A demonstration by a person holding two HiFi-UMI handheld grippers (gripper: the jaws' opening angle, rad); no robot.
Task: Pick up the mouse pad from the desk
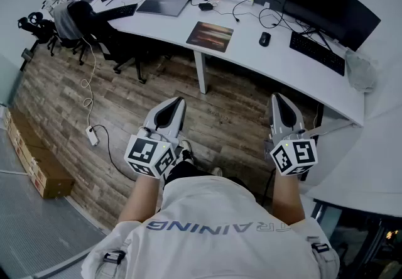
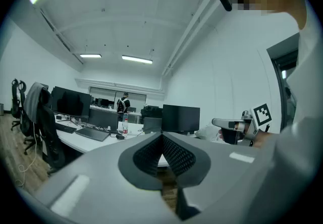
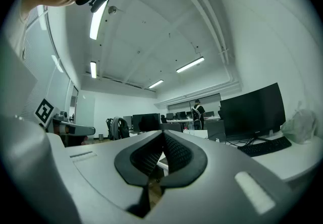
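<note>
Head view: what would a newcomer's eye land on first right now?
The two marker-cubed claws in the foreground, left claw and right claw, both shut and empty, held over the wood floor. Beyond them, the dark reddish mouse pad lies flat near the front edge of the curved white desk, left of a black mouse.

the person's white shirt (image 1: 217,203) reads "training", upside down.

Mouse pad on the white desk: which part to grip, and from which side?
Grip the mouse pad by its near edge, coming in low from the front side of the desk. It lies flat and thin, close to the desk's front edge, so a level pinch there probably beats a top-down grab.
</note>
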